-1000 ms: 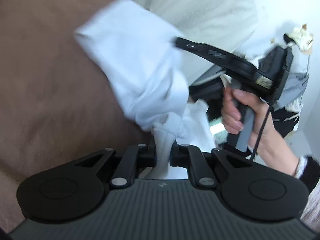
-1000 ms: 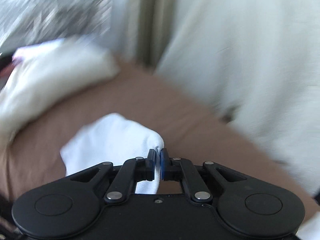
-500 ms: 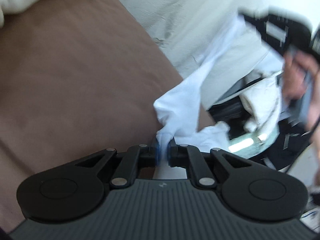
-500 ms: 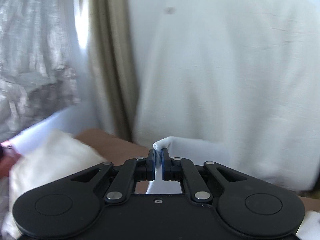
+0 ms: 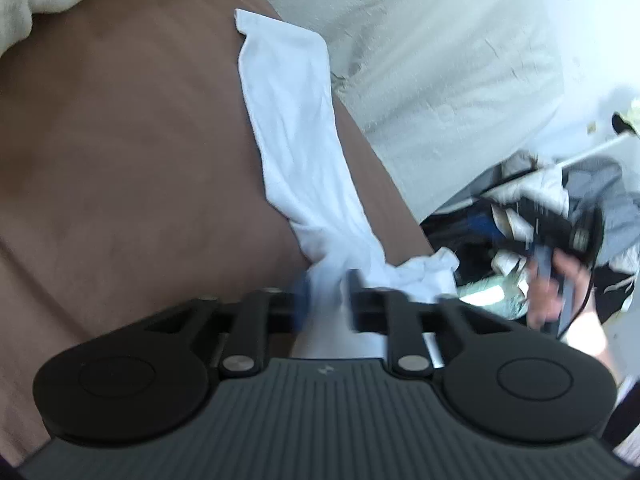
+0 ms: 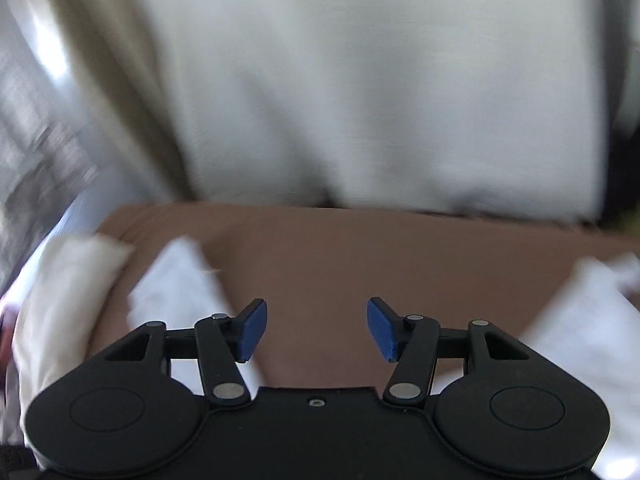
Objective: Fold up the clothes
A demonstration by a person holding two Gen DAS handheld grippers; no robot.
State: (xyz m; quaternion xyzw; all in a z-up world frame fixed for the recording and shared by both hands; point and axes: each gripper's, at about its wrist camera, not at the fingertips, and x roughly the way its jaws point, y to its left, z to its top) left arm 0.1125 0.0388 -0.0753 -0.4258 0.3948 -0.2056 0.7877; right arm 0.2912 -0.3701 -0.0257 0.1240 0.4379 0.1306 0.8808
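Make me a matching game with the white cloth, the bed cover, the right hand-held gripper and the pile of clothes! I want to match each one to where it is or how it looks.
Things:
1. white cloth
2. bed cover
3. right hand-held gripper
4. pile of clothes

Clues:
A. brown
B. wide open, nothing between its pads
C. heaped beside the bed
D. lying in a long strip on the bed

Pairs: 1-D, 2-A, 3-B, 4-C

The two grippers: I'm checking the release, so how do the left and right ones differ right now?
The left gripper has its jaws only partly apart, with the white garment between them; the right gripper stands wide with nothing between, only brown bed beyond. The left's fingertips are blurred; the right's blue pads are sharp. Both have just been opening.
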